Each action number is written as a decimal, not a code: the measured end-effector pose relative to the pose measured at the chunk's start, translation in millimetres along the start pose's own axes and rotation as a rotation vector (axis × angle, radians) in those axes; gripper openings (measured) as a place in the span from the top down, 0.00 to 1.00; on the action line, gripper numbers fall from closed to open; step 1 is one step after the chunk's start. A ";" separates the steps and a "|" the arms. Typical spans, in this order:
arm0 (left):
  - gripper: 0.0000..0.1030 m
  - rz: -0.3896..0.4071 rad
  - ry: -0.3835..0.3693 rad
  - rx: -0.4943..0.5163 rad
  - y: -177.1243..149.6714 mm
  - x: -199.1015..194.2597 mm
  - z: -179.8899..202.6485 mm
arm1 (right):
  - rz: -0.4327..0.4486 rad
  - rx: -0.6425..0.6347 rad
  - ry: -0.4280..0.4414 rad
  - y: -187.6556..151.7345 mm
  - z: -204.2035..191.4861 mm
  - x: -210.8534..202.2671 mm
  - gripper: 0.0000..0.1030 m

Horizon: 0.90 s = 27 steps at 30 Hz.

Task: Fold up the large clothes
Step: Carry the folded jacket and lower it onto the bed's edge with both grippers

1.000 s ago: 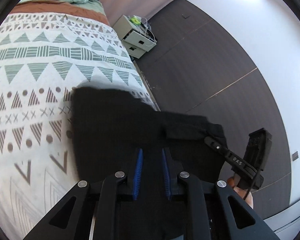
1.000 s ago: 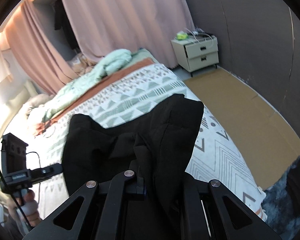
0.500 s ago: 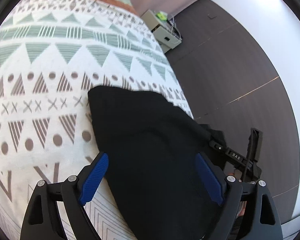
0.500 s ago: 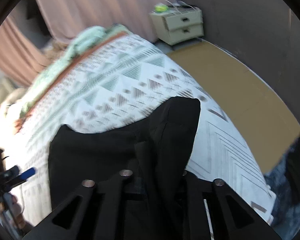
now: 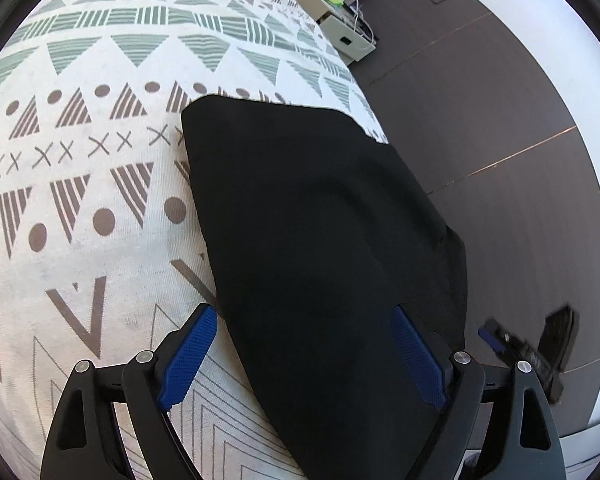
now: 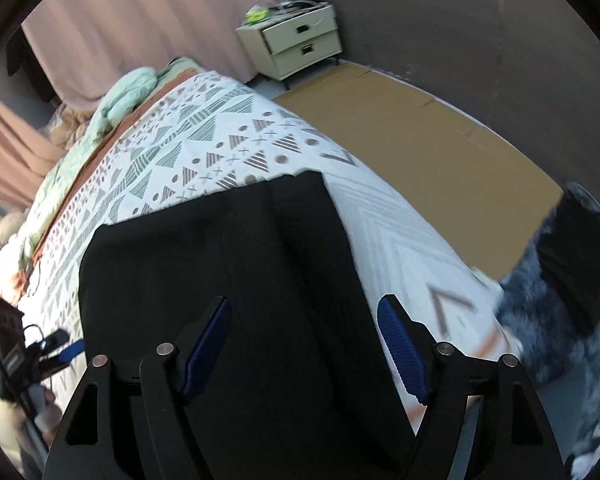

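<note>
patterned bedspread (image 5: 80, 152) under folded black garment (image 5: 320, 240), left hand-held gripper (image 5: 306, 354) released, right hand-held gripper (image 6: 304, 344) opening above it

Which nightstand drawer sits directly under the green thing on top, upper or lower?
The upper drawer of the nightstand; the green item lies just above it, while the lower drawer sits beneath.

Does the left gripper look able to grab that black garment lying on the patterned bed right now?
Probably yes. The left gripper is wide open, and the folded black garment lies flat on the patterned bedspread between its blue pads, with nothing on top. It just isn't pinching the cloth.
</note>
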<state>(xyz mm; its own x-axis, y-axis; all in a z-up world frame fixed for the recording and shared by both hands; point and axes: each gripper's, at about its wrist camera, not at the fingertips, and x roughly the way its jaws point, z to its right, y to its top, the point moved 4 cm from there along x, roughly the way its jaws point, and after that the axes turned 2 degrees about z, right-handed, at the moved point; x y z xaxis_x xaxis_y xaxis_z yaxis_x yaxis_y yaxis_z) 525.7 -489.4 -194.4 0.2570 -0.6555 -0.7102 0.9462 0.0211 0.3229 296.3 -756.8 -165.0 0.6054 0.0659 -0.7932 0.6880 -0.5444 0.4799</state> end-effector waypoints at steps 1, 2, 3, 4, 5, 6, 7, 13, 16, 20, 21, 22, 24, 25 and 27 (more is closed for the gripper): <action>0.14 0.000 0.001 -0.002 -0.7 0.7 0.3 | 0.003 0.002 0.009 -7.4 3.4 -5.2 0.27; 0.14 0.000 0.000 -0.002 0.7 4.1 0.4 | -0.006 0.001 0.011 -11.4 5.3 -5.2 0.27; 0.14 -0.003 -0.003 -0.001 0.1 5.5 2.0 | -0.019 0.000 0.010 -14.7 7.4 -3.4 0.27; 0.14 -0.005 -0.005 0.001 -0.7 6.0 2.4 | -0.030 -0.004 0.002 -18.1 9.9 -0.9 0.27; 0.14 -0.009 -0.006 0.004 -0.8 7.9 4.5 | -0.036 -0.006 -0.005 -19.1 11.0 2.0 0.27; 0.14 -0.013 -0.005 0.009 -0.5 10.3 6.6 | -0.045 -0.002 -0.007 -19.7 11.8 6.2 0.27; 0.14 -0.018 0.000 0.017 -0.3 13.7 8.1 | -0.057 0.009 0.003 -19.5 12.5 12.0 0.27; 0.14 -0.034 0.043 0.031 7.5 31.4 7.8 | -0.124 0.055 0.016 -11.2 17.7 57.9 0.27; 0.14 -0.040 0.053 0.040 11.1 38.0 7.6 | -0.157 0.069 0.040 1.2 16.9 82.4 0.27; 0.14 -0.042 0.069 0.053 14.9 45.8 9.6 | -0.173 0.073 0.096 14.0 11.3 104.3 0.30; 0.14 -0.041 0.076 0.056 15.9 47.7 9.5 | -0.172 0.065 0.114 17.2 6.6 106.4 0.45; 0.14 -0.040 0.081 0.056 16.9 49.4 9.0 | -0.174 0.057 0.122 19.9 2.8 107.7 0.62; 0.14 -0.041 0.084 0.048 19.5 52.0 7.0 | -0.173 0.032 0.119 23.6 -6.2 107.9 0.75; 0.15 -0.043 0.084 0.042 20.6 53.4 6.1 | -0.177 0.011 0.118 24.2 -11.6 108.5 0.79; 0.16 -0.043 0.078 0.027 25.9 59.0 6.6 | -0.179 -0.019 0.113 26.3 -20.9 109.5 0.81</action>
<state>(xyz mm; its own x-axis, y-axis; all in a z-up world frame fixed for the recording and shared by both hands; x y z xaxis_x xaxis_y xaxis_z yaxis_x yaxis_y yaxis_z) 564.0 -532.4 -223.8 0.2315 -0.5945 -0.7701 0.9513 -0.0272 0.3069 389.0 -746.4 -231.5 0.5130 0.2542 -0.8199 0.7954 -0.4999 0.3427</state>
